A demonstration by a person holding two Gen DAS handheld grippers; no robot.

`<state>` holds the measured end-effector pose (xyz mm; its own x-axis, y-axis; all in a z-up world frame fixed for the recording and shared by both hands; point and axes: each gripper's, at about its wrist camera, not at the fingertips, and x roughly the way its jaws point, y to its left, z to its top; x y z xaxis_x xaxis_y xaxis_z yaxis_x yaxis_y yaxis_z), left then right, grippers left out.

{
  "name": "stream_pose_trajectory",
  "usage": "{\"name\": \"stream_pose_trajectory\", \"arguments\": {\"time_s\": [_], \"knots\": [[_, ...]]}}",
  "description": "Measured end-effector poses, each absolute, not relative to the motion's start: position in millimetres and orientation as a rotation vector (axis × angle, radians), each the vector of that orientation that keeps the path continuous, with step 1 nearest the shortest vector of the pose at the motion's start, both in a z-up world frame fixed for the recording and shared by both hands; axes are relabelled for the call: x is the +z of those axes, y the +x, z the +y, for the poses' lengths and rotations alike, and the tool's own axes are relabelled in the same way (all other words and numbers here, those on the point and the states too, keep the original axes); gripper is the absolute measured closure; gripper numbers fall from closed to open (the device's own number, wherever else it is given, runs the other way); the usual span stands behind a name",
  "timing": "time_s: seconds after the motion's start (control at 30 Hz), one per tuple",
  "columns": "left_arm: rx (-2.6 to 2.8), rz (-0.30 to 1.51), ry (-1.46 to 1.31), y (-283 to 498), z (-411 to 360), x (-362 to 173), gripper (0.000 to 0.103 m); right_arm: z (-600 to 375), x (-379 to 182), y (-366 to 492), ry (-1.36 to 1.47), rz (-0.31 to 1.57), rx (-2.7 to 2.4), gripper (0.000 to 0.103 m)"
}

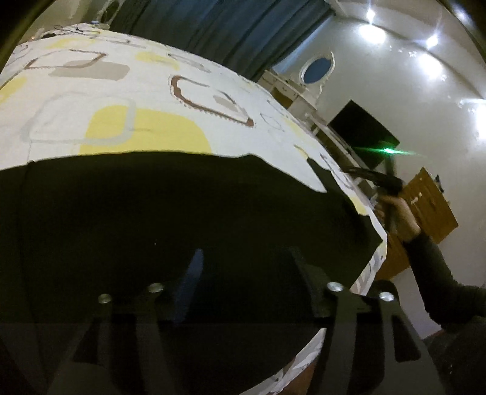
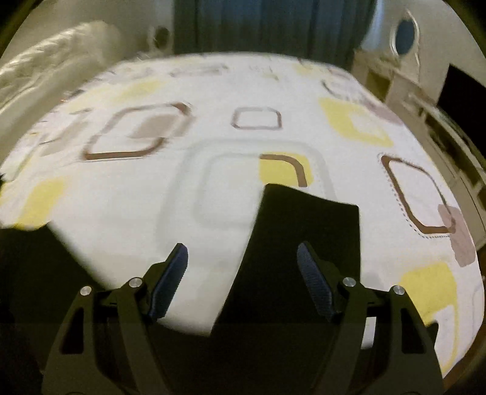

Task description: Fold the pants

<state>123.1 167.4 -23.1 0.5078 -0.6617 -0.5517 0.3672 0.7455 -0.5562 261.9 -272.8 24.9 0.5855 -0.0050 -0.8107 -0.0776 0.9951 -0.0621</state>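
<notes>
Bed (image 2: 212, 91) with white sheet, printed with yellow, brown and grey rounded squares. Black pants (image 1: 167, 212) lie flat along its near edge.

Left wrist view: pants fill the lower half of the frame as one broad dark sheet, their far edge running almost straight across the sheet, then stepping down toward the bed's right edge. Left gripper (image 1: 243, 273) sits low over the dark cloth, fingers spread apart; dark on dark, so I cannot tell whether the pads touch the fabric, but nothing shows pinched between them. Beyond the pants the sheet lies bare all the way to the far edge and the blue curtain (image 1: 227, 27). Off the bed's right edge: the person's hand (image 1: 401, 212) with the right gripper (image 1: 373, 176), blurred, at the pants' right corner; behind it a white dresser with oval mirror (image 1: 317, 68) and a dark screen (image 1: 361, 130).

Right wrist view: a crumpled pale cover (image 2: 45, 70) lies off the far left corner. Right gripper (image 2: 243, 267) stands wide, jaws empty. A narrow panel of the pants (image 2: 303, 218) runs up between and under the fingers, its square end on the sheet. More dark cloth at the near left edge. Wide bare sheet ahead and to both sides.
</notes>
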Motion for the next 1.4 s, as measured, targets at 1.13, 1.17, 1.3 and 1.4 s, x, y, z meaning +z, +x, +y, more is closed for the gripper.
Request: {"name": "stream_pose_trajectory", "arguments": {"time_s": [1.13, 1.17, 1.3, 1.4], "knots": [[-0.64, 0.819, -0.548, 127, 189, -30, 0.029, -268, -39, 358, -0.285, 1.151, -0.234, 0.091], [-0.639, 0.818, -0.547, 127, 189, -30, 0.029, -270, -34, 355, -0.269, 1.137, -0.23, 0.092], [-0.635, 0.82, -0.547, 128, 189, -31, 0.029, -294, -7, 334, -0.177, 1.058, -0.205, 0.092], [-0.631, 0.825, -0.554, 129, 190, -31, 0.029, -322, 14, 309, -0.076, 0.993, -0.177, 0.092]]}}
